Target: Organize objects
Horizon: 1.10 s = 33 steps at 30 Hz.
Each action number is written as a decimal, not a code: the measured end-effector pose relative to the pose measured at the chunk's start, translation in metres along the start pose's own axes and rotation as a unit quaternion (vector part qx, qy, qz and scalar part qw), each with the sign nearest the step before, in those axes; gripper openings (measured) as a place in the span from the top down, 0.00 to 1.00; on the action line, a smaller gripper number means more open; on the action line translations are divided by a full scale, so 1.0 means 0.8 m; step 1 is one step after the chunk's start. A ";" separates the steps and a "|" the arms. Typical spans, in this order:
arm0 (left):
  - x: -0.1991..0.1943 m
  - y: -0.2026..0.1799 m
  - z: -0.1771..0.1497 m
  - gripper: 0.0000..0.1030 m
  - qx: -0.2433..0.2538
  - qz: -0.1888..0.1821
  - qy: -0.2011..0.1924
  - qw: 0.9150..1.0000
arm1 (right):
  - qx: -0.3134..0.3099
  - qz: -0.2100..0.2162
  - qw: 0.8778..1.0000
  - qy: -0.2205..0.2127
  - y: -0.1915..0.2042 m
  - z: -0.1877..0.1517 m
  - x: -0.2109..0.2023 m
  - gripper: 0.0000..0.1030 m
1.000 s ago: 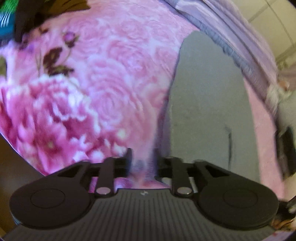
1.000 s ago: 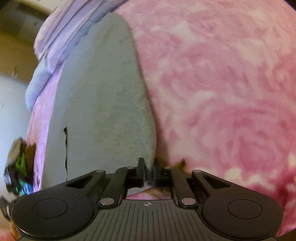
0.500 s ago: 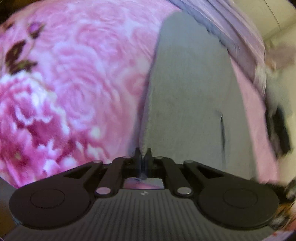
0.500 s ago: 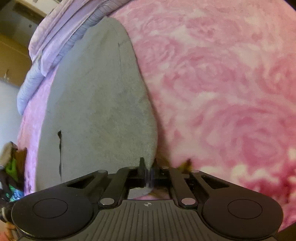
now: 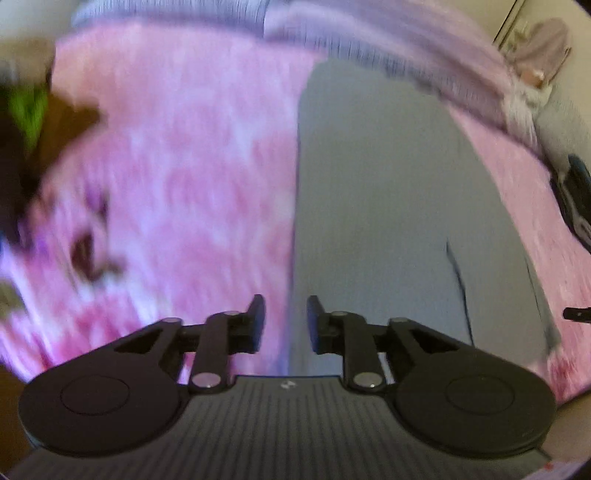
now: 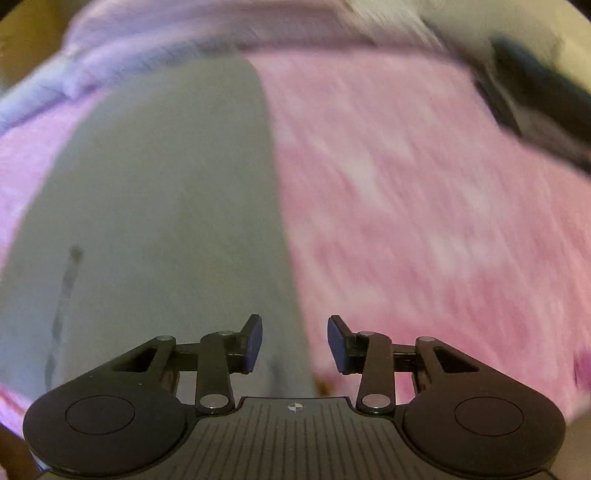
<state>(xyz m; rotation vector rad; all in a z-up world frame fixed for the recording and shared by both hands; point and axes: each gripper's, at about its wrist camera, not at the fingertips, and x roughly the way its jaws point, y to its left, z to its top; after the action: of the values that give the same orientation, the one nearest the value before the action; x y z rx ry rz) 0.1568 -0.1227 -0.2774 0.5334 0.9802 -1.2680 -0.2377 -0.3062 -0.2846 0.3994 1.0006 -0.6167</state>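
Grey garment (image 5: 373, 206) lies flat, lengthwise, on the pink floral blanket (image 5: 177, 177). Left gripper (image 5: 282, 319) and right gripper (image 6: 294, 343), jaws just opened and empty, hover released above its two near corners, apparently having laid that edge down smooth.

A bed covered by a fuzzy pink rose-patterned blanket (image 5: 184, 177) filled both views; a rumpled lilac quilt (image 6: 155, 33) lay along its far edge, pale wall (image 5: 535, 11) beyond.
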 end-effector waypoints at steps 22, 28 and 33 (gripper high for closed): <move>0.044 -0.073 -0.096 0.71 0.096 0.038 0.153 0.983 | -0.004 -0.012 0.993 0.115 0.065 -0.120 0.034 0.42; -0.035 -0.118 -0.087 0.70 0.081 0.053 0.132 0.986 | -0.026 0.044 0.990 0.133 0.064 -0.101 -0.027 0.42; -0.137 -0.185 -0.057 0.54 0.079 0.057 0.078 0.992 | -0.008 0.094 0.991 0.098 0.055 -0.078 -0.129 0.38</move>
<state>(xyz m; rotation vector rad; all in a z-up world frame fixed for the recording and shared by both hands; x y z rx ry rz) 0.0029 -0.0651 -0.1832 0.8101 0.9683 -1.2211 -0.2907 -0.2063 -0.2239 0.5421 1.1396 -0.4039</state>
